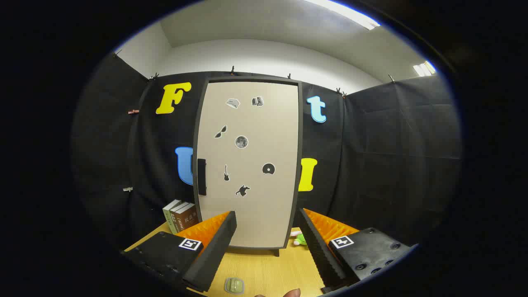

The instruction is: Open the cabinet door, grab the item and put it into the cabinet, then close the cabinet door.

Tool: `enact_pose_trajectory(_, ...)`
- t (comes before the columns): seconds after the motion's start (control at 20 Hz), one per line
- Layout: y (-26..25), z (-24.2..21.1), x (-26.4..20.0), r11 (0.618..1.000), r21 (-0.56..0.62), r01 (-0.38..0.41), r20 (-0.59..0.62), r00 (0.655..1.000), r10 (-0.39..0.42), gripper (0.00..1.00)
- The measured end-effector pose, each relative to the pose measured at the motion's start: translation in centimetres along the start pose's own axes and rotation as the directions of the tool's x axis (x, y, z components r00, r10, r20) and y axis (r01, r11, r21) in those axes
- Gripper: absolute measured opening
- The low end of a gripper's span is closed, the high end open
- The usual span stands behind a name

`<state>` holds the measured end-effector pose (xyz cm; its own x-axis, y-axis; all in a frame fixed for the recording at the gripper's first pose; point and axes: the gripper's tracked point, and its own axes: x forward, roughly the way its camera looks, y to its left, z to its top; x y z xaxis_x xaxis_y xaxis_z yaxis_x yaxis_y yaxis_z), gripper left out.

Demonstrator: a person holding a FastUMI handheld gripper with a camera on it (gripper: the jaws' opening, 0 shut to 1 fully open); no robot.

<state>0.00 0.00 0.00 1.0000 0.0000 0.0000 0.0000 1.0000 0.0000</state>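
1. Standing upright on the wooden table (264, 268): cabinet (248, 163), flat beige door shut, dark frame, small stickers, black handle (201, 176) at its left edge.
2. Item (234, 285): small, rounded, pale green-grey piece, lying on the table between the fingers.
3. Gripper (268, 231): fingers spread wide, ridged pads, holding nothing.
4. Books (180, 215): upright, left of the cabinet.

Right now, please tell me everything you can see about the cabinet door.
The cabinet door is shut. It is a tall beige panel in a dark frame, standing upright on the wooden table. A black vertical handle sits at its left edge. Small stickers dot its face, among them a guitar and a disc. The open claw points at it from ahead, without touching. Books stand left of it.
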Motion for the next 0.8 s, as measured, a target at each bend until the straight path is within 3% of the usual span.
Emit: enact_pose_trajectory(0.8,0.39,0.11,0.08,1.0,0.005,0.003,-0.006,1.0,-0.003,0.97)
